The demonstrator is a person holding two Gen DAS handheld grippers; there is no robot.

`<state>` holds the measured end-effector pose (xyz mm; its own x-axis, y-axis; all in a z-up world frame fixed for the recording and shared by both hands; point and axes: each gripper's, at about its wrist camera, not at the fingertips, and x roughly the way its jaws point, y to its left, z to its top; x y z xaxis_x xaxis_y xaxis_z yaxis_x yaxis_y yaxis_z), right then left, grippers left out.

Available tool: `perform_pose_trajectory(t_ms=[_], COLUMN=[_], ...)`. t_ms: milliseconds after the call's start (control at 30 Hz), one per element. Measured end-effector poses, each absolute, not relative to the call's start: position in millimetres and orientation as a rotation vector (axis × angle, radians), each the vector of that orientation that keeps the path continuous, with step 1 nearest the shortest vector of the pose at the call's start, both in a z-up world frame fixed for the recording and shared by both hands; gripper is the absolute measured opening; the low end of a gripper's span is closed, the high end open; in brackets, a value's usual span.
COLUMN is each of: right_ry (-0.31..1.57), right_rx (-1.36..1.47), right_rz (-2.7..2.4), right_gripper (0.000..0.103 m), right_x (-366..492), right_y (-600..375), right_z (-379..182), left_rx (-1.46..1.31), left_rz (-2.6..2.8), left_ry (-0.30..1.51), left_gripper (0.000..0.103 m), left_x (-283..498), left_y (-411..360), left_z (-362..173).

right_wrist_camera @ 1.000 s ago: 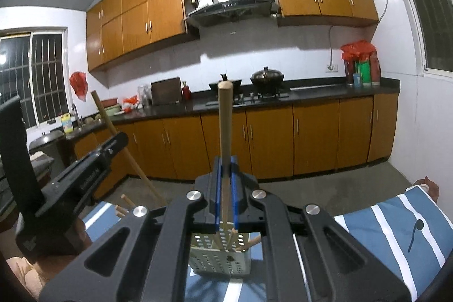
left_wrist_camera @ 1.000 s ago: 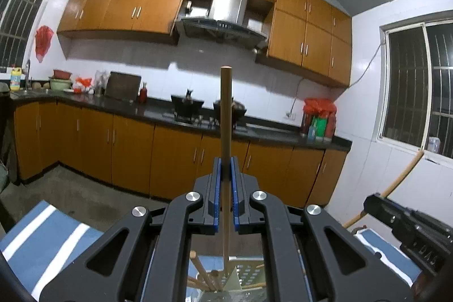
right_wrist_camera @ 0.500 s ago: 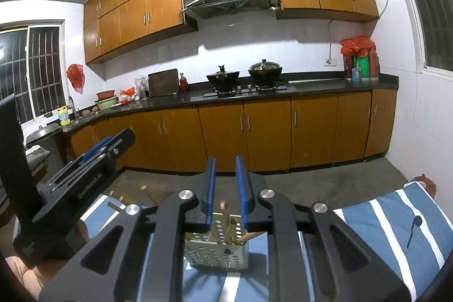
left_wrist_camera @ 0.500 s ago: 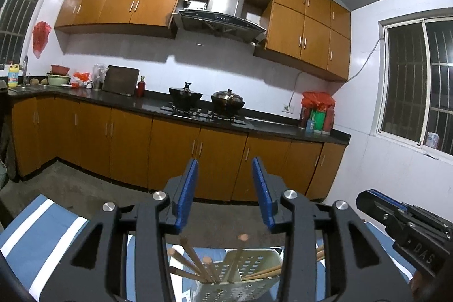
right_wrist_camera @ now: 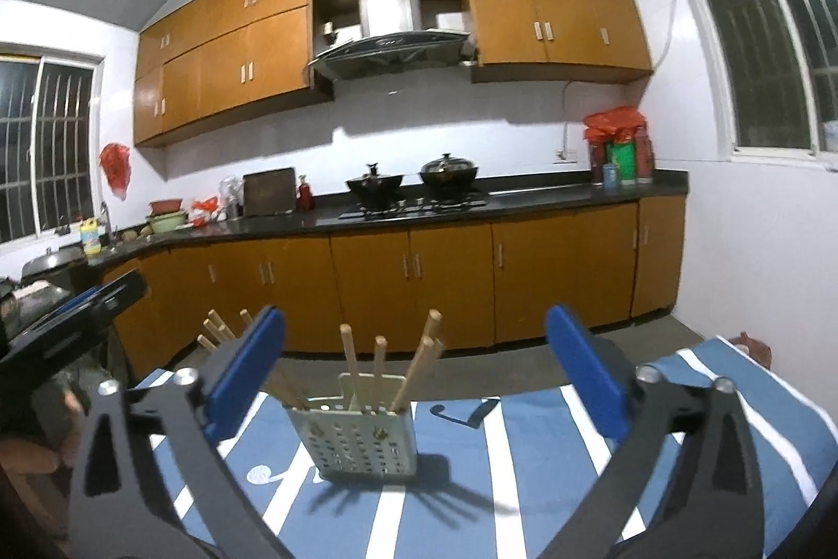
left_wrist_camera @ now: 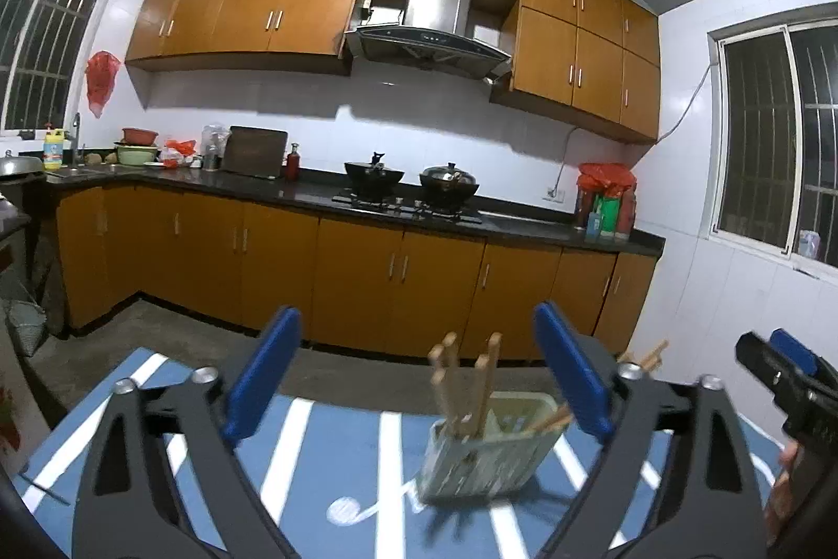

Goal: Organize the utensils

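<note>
A pale perforated utensil holder (right_wrist_camera: 366,433) stands on the blue-and-white striped tablecloth (right_wrist_camera: 524,480). Several wooden chopsticks (right_wrist_camera: 350,362) stick up out of it. In the left wrist view the holder (left_wrist_camera: 487,454) is low and right of centre, with chopsticks (left_wrist_camera: 466,388) leaning in it. My left gripper (left_wrist_camera: 416,378) is open and empty, behind and above the holder. My right gripper (right_wrist_camera: 414,373) is open and empty, with the holder between its fingers in view. The left gripper also shows at the left edge of the right wrist view (right_wrist_camera: 68,323), and the right gripper at the right edge of the left wrist view (left_wrist_camera: 785,381).
The table's far edge drops to a concrete floor (right_wrist_camera: 524,365). Beyond are orange base cabinets (left_wrist_camera: 366,271), a dark counter with two pots (left_wrist_camera: 408,182) and a range hood (left_wrist_camera: 429,30). Windows are on both side walls.
Both grippers held a chopstick upright a second ago. Both have opened and the chopsticks now stand in the holder. Both grippers have pulled back and opened wider.
</note>
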<state>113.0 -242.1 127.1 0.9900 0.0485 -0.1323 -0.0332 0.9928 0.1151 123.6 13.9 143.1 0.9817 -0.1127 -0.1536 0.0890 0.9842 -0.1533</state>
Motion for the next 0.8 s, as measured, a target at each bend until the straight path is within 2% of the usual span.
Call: perform_pose_trajectory(t_ms=[100, 300, 533, 800], right_ry=[0.125, 0.118, 0.230, 0.289], right_rx=[0.074, -0.022, 0.004, 0.031], right_rz=[-0.014, -0.056, -0.028, -0.025], right_gripper=[0.099, 0.099, 0.099, 0.099], right_x=[96.5, 67.0, 41.5, 25.3], right_y=[-237.9, -218.6, -205.1, -200.9], right_z=[118.9, 94.7, 52.2, 30.4], left_rx=[-0.115, -0.044, 0.049, 0.000], left_rz=[-0.082, -0.040, -0.022, -0.019], left_ry=[0.163, 0.183, 0.226, 0.241], left_gripper=[0.101, 0.101, 0.101, 0.101], left_x=[99.2, 61.9, 29.8, 12.6], left_y=[23.4, 25.9, 14.1, 17.0], left_z=[135.7, 114.7, 75.0, 52.1])
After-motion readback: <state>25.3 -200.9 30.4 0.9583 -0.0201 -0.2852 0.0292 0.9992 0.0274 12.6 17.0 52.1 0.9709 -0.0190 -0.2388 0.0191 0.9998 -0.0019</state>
